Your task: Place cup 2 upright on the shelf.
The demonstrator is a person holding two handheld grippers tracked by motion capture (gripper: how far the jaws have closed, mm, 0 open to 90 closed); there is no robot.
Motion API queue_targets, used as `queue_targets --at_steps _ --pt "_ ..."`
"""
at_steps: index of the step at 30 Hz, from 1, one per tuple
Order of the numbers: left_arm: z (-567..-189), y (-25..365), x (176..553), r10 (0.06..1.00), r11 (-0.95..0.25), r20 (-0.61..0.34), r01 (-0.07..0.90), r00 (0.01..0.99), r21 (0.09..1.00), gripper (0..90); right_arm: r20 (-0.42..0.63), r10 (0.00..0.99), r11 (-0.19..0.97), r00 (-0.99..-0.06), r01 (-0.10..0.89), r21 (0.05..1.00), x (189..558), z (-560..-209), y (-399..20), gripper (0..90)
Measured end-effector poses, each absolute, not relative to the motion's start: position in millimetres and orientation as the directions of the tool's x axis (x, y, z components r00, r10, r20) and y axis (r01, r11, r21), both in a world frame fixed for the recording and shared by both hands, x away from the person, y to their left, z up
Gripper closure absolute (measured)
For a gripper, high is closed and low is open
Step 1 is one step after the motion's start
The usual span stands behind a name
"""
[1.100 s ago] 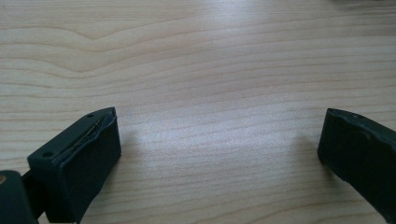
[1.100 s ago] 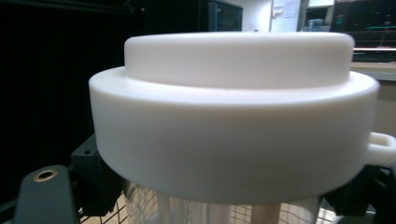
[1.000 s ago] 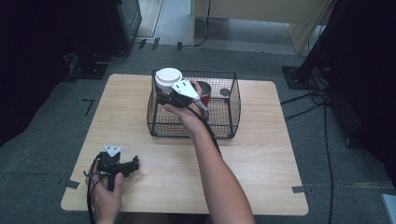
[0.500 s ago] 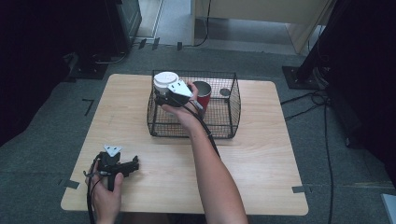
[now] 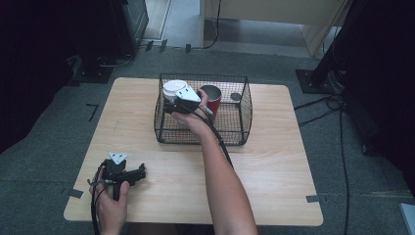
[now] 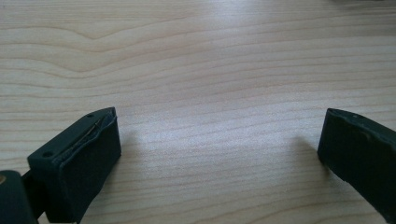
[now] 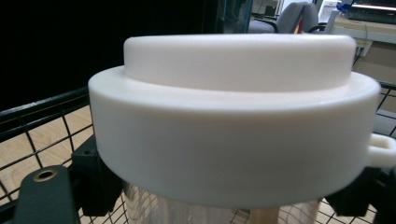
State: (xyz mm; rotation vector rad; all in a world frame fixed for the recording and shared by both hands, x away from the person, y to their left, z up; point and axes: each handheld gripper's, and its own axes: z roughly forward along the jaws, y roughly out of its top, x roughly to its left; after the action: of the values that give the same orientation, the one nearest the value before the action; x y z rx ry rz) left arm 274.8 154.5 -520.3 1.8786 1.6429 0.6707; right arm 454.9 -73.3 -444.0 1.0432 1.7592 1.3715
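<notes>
High view: 1 basket, 2 tongs, 1 red cup.

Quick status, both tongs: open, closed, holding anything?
Left tongs: open, empty, low over the table.
Right tongs: closed on the white-lidded container, at the wire basket.

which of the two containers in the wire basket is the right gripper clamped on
The clear jar with the white lid, at the basket's left end. The right gripper grips just below its lid; the red cup beside it stands free.
</notes>
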Motion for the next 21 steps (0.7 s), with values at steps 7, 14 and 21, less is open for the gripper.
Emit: queue_targets --at_steps 7,14,21 --pt "-520.3 154.4 274.7 0.992 -0.101 0.012 0.717 0.128 0.689 0.1 -0.030 0.866 0.149 -0.498 0.200 0.968 453.4 -441.8 -82.6 15.5" --pt "-520.3 154.3 274.7 0.992 -0.100 0.011 0.718 0.127 0.689 0.1 -0.049 0.841 0.176 -0.539 0.186 0.967 447.5 -439.6 -90.7 12.5" --pt "-520.3 154.4 274.8 0.992 -0.100 0.012 0.717 0.128 0.689 0.1 -0.061 0.820 0.198 -0.568 0.181 0.963 443.5 -437.3 -96.1 7.0"
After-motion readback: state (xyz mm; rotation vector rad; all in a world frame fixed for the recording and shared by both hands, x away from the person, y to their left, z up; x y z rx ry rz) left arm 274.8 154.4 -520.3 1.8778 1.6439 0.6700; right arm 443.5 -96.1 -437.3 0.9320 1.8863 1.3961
